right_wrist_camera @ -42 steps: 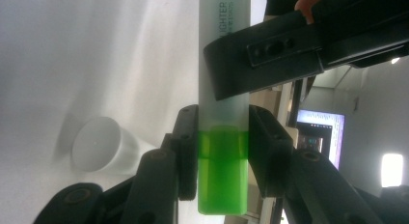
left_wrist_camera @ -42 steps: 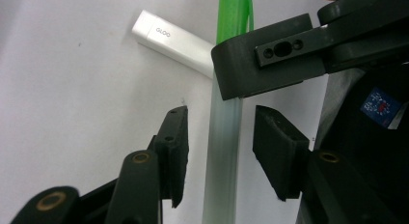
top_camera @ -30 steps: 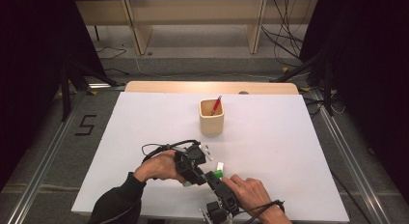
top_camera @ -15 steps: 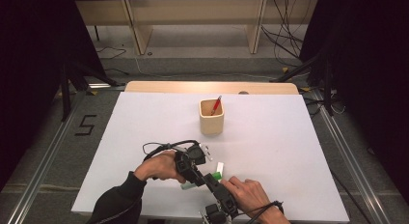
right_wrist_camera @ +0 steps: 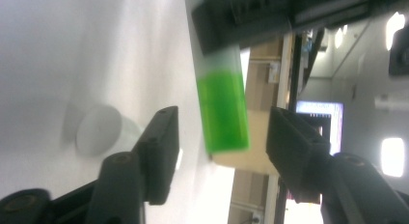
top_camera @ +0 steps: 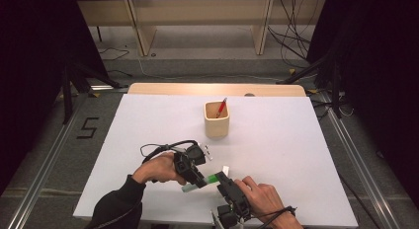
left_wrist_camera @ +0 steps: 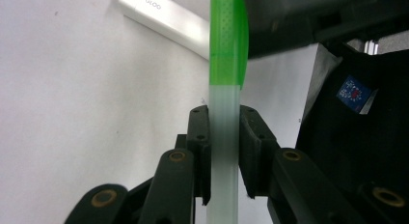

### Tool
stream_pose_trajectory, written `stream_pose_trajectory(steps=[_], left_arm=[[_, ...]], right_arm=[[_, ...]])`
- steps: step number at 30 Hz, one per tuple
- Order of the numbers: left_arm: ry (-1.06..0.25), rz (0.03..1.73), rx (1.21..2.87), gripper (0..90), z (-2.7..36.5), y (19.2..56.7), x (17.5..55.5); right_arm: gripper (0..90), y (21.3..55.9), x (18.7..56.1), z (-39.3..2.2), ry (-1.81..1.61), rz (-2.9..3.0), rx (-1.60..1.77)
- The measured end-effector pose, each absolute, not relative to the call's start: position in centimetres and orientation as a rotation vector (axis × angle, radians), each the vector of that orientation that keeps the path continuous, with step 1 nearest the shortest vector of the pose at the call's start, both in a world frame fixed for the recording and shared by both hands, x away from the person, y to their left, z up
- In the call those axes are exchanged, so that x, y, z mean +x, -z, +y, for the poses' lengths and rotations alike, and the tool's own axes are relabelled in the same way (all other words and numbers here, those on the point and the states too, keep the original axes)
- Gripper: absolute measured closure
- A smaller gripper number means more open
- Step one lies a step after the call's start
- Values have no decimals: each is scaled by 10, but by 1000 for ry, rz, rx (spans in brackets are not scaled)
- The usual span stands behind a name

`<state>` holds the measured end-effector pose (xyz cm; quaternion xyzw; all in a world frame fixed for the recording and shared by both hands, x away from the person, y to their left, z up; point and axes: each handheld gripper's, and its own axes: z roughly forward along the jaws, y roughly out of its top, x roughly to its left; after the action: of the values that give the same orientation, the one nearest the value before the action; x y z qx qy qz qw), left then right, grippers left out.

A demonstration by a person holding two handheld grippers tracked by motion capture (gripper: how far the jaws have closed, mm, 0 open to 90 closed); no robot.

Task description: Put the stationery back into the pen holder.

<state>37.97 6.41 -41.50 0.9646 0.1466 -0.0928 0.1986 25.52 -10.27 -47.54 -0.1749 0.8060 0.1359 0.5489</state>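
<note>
the left gripper (top_camera: 193,171) is clamped on a glue stick (top_camera: 201,182): in the left gripper view its two black pads press both sides of the stick's translucent white barrel (left_wrist_camera: 224,151), and the bright green part (left_wrist_camera: 228,40) runs straight on beyond the jaw tips. the right gripper (top_camera: 226,182) has just been opening its jaws; in the right gripper view they stand apart on either side of the green end (right_wrist_camera: 223,113) without touching it, a clear gap showing on each side.

in the high view the stick lies roughly level between the two tools, low over the white table (top_camera: 276,150), its pale end toward the person's left and its green end toward the right gripper. the two grippers sit close together near the table's front edge, each held in a hand (top_camera: 158,167) coming in from below.

a small white cap (top_camera: 226,170) lies on the table just beside the right gripper's tips; the right gripper view shows it as a round white piece (right_wrist_camera: 99,130) left of the jaws. a white glue tube (left_wrist_camera: 164,21) lies on the table beyond the left gripper. farther back stands a wooden pen cup (top_camera: 217,119) with a red pen (top_camera: 222,107) in it, well apart from both tools.
</note>
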Motion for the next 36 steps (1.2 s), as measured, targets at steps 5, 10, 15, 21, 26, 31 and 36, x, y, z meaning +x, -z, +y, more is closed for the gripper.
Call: stream_pose_trajectory(steps=[5, 10, 15, 21, 26, 31, 36], left_arm=[[219, 438, 2688, 768, 69, 413, 382], [179, 495, 2623, 768, 79, 411, 387], [116, 580, 2523, 767, 91, 407, 393], [38, 659, 2414, 767, 98, 406, 401], [-12, 705, 2341, 767, 102, 408, 404], [-74, 738, 2254, 767, 108, 406, 407], [-137, 760, 2185, 767, 112, 404, 410]], right_arm=[[398, 472, 258, -111, -352, 1914, -321], [381, 465, 262, -119, -393, 1923, -213], [361, 456, 270, -131, -509, 1997, 7], [338, 445, 286, -148, -716, 2100, 337], [322, 441, 294, -157, -903, 2186, 539], [290, 438, 300, -164, -1058, 2257, 723], [274, 439, 306, -171, -1163, 2275, 836]])
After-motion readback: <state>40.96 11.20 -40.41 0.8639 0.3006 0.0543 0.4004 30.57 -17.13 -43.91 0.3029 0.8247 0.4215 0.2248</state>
